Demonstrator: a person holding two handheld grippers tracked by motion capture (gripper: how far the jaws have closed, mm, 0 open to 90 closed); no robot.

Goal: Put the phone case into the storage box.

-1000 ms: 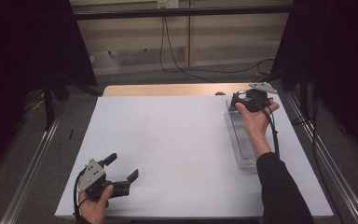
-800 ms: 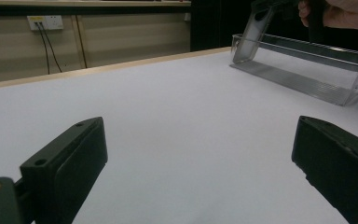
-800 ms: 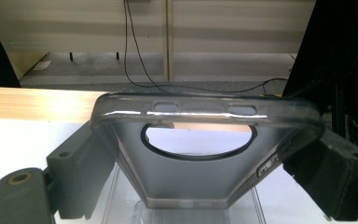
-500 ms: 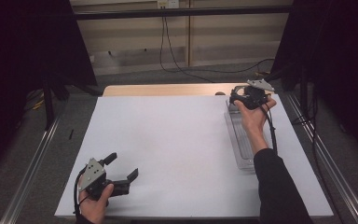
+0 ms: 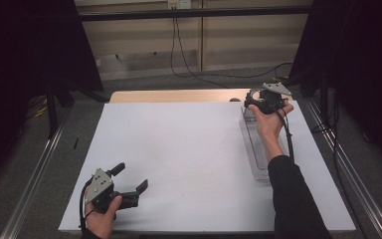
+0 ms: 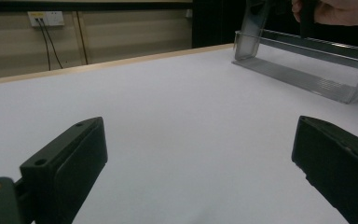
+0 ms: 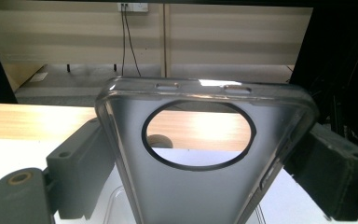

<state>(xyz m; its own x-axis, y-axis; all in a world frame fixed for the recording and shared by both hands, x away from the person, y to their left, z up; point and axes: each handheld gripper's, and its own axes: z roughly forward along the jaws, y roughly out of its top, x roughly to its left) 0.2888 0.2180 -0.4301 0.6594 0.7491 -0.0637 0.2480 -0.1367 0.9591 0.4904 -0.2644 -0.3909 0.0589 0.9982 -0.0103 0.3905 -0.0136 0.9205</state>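
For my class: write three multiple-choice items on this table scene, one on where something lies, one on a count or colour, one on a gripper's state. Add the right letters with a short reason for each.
1. Where does the clear tray lie on the white table?
A. Along its right side
B. Along its left edge
C. In its middle

2. How many round holes does the clear phone case have?
A. One
B. Two
C. Four

3. How does the left gripper stand?
A. Shut on a cloth
B. Open and holding nothing
C. Shut on the tray

Answers: 1 A, the high view shows it at the right; 2 A, the right gripper view shows one large hole; 3 B, its jaws stand wide apart over bare table.
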